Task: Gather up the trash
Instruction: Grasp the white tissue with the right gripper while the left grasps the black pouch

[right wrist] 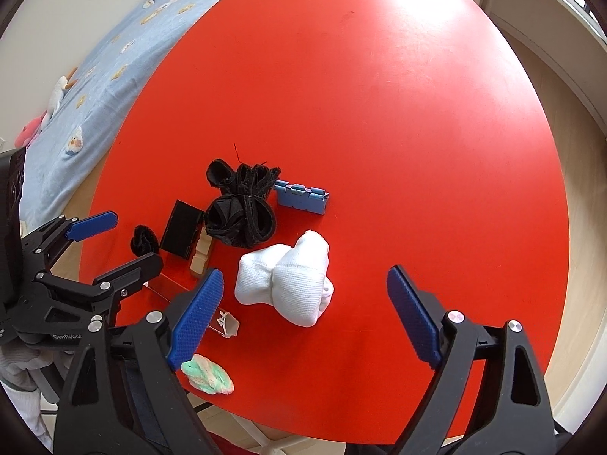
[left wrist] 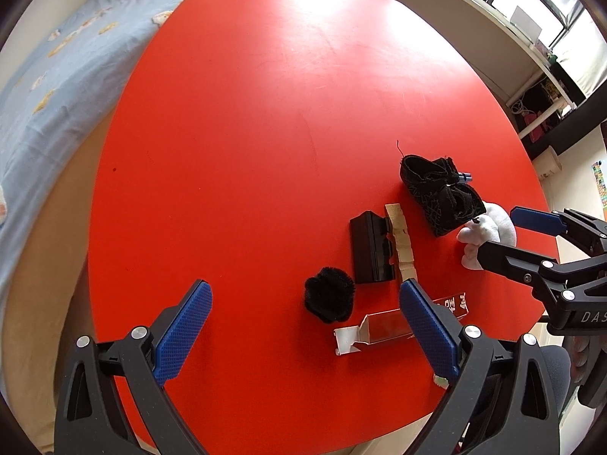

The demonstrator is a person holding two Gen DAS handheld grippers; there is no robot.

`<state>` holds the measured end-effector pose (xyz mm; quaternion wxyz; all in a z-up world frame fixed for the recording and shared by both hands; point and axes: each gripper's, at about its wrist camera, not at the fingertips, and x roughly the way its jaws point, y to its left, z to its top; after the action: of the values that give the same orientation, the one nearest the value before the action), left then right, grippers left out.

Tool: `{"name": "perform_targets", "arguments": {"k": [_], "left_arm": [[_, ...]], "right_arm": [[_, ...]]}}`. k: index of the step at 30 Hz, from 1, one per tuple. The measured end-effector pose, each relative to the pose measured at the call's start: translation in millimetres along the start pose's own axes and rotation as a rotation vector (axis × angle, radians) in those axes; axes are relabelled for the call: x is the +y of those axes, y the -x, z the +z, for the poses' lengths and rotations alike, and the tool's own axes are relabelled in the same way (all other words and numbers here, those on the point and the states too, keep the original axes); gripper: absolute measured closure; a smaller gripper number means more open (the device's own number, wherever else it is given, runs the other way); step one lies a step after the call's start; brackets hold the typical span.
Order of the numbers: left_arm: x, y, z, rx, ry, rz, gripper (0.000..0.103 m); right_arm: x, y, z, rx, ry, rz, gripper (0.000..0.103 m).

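Your left gripper [left wrist: 305, 335] gapes wide and empty; a torn foil carton [right wrist: 224, 324] lies at seven o'clock of the balled white socks [right wrist: 288, 276]. Your right gripper [right wrist: 303, 318], open, straddles those socks: closing risks grabbing laundry, not trash.

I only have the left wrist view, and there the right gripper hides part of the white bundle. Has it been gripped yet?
Observer: Not yet. In the right wrist view the right gripper is open. The white cloth bundle lies between its fingers, and the red table shows on both sides of it.
Operator: I see only a speck of blue behind the black fabric. What is it?
Observer: It is a blue ridged block lying flat on the table, just beyond the fabric and to its right.
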<state>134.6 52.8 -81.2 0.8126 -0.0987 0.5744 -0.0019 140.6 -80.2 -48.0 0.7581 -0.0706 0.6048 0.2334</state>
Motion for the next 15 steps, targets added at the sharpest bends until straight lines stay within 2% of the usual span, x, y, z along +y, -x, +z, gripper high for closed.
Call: {"name": "perform_targets", "arguments": {"k": [1,3,7,10,12,15], "left_arm": [[-0.7,0.1,-0.5,-0.002,0.0,0.001,0.01],[-1.2,-1.2,-1.1,0.0,-0.002,0.003,0.02],[-4.8,-0.6,-4.8,0.0,-0.015,0.01,0.03],[-0.1,-1.2,-0.2,-0.011,-0.021,0.016,0.041],[-1.4,0.7,-2.2,-0.016,-0.032,0.028,0.06],[-0.3,1.4,-1.7,-0.017,-0.031,0.031,0.074]], "right_arm": [[-0.3,-1.1,-0.3,0.002,0.001,-0.004,0.024],[-0.9,-3.5,-1.4,0.007,0.002,-0.004,0.028],[3.7,-7.0,-2.0,0.014,0.013,-0.013,0.042],[3.2,-7.0,-3.6,0.01,0.018,-0.021,0.054],[3.0,-6.4,-4.6,0.007,0.025,-0.028,0.055],[3.7,-5.2,-5.5,-0.001,0.029,-0.034,0.059]]}}
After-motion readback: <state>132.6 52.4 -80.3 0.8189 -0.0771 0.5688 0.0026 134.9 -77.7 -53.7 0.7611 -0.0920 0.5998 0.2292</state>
